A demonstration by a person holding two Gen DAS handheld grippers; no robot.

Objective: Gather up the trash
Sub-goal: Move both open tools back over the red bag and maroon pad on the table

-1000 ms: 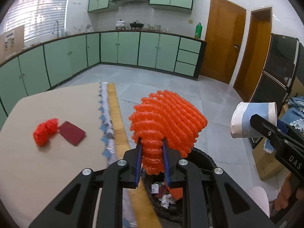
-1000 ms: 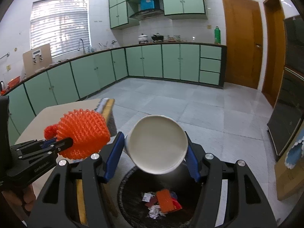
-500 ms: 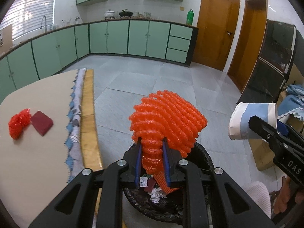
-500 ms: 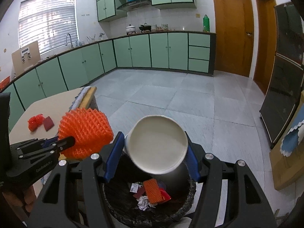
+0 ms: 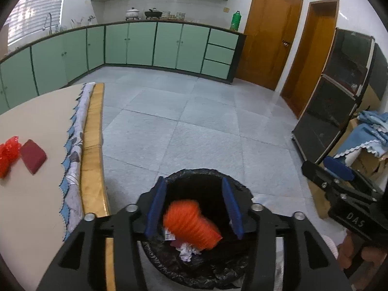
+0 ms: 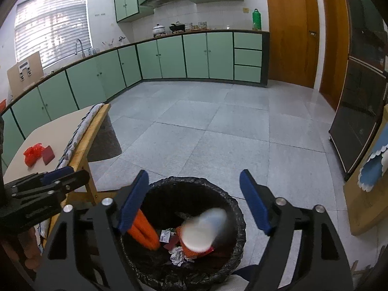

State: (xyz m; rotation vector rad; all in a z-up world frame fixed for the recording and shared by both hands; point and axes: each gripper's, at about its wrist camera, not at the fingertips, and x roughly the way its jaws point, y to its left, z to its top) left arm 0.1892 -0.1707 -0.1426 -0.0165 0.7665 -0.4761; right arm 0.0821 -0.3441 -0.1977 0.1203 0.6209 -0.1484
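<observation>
Orange net (image 5: 191, 223) and cup (image 6: 203, 230) now blurred in bin (image 6: 232, 208), both claws just spread, empty.

Bright daylight, fisheye warp, motion blur

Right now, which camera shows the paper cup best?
The right wrist view: the cup appears there, blurred, inside the bin, below the open jaws of the right gripper. The left wrist view does not show the cup, only the orange net in the bin.

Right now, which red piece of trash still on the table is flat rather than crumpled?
The dark red packet: flat and rectangular. The bright red wrapper beside it is scrunched.
</observation>
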